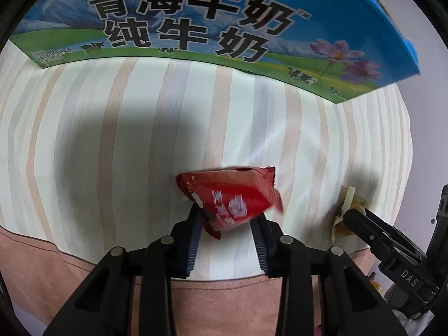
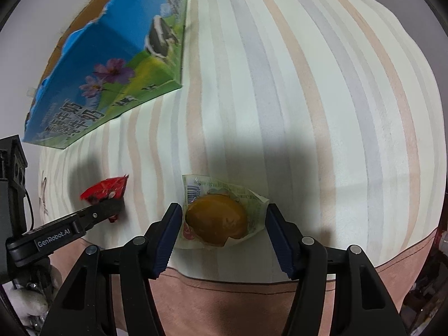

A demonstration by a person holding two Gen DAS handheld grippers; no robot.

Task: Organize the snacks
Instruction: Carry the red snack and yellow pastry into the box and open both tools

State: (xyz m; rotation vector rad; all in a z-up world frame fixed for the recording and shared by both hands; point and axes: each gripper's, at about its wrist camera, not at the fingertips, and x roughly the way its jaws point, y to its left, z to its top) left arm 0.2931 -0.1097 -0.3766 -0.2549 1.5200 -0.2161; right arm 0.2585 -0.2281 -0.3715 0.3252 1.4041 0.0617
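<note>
My left gripper (image 1: 228, 218) is shut on a red snack packet (image 1: 231, 196) and holds it tilted over the striped cloth; the packet also shows in the right wrist view (image 2: 105, 190). My right gripper (image 2: 222, 218) is open around a clear-wrapped yellow bun packet (image 2: 218, 218) that lies on the cloth, with a gap on each side of the wrapper. The bun packet shows at the right in the left wrist view (image 1: 345, 210), partly hidden by the right gripper. A blue and green milk carton box (image 1: 196, 22) stands at the far side, also in the right wrist view (image 2: 112, 67).
A striped cloth (image 2: 308, 98) covers the table, with a pink border (image 1: 56, 274) along the near edge. A wall lies behind the box. Dark equipment shows at the frame edges.
</note>
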